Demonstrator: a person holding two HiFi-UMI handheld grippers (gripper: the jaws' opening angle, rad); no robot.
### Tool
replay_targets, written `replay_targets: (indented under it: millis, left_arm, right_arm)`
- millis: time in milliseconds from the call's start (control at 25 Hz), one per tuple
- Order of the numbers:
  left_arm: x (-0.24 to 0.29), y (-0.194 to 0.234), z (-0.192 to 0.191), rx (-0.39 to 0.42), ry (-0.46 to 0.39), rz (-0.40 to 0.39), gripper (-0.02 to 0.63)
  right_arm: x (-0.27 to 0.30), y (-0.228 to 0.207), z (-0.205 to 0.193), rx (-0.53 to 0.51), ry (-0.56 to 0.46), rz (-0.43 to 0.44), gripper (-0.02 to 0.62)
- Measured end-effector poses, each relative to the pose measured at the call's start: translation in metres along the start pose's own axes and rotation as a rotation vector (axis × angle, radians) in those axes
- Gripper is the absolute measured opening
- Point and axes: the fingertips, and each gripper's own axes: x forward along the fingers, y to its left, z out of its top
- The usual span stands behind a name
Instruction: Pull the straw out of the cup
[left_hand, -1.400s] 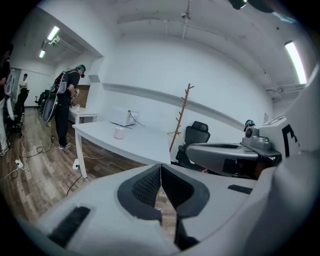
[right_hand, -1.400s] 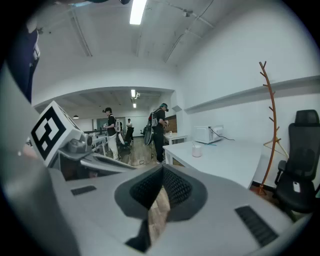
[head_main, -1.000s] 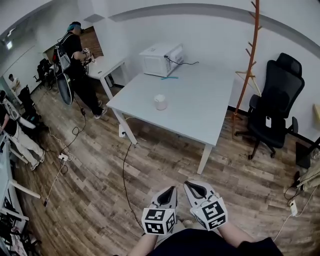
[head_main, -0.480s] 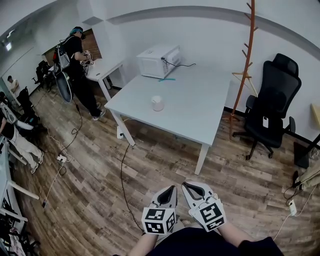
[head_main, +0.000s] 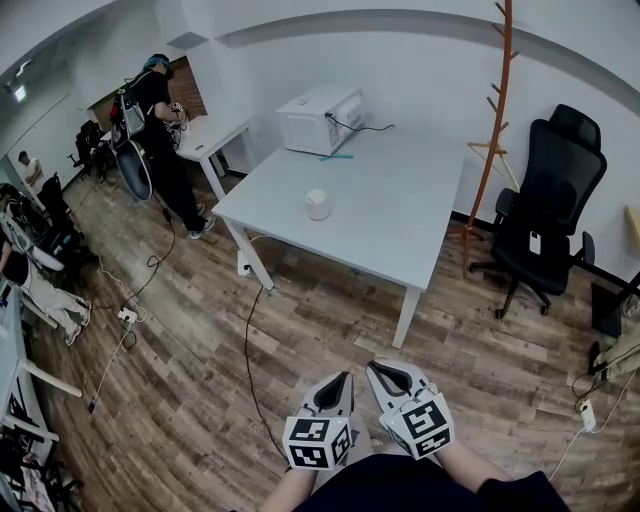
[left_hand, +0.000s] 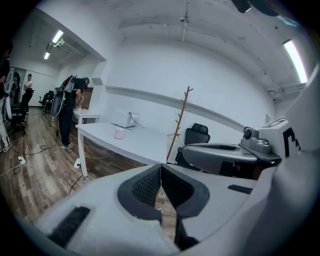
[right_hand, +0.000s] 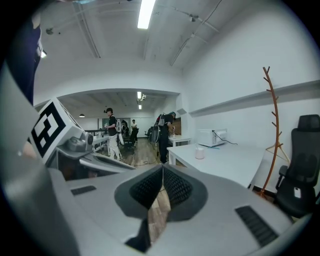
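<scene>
A small white cup stands on the white table, far ahead of both grippers; it also shows small in the left gripper view and the right gripper view. No straw can be made out at this distance. My left gripper and right gripper are held side by side low over the wooden floor, close to my body. Both have their jaws shut tip to tip with nothing between them.
A white microwave and a teal object sit at the table's far end. A black office chair and a wooden coat stand are to the right. A person stands at another desk to the left. Cables trail across the floor.
My grippers have stayed in place. The person at the far desk has shifted slightly, and the view has swayed a little.
</scene>
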Motion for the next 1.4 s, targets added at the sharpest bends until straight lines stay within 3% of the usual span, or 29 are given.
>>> replay_targets:
  millis: [720,1400]
  left_arm:
    - [0.045,0.025,0.020,-0.011,0.009,-0.024,0.017]
    - [0.107,0.103,0.063,-0.016,0.020,-0.020,0.018]
  right_arm:
    - [0.034,-0.035,0.007,0.003,0.003,-0.034,0.031]
    - [0.133,-0.071,0.031,-0.004,0.006,-0.029,0.031]
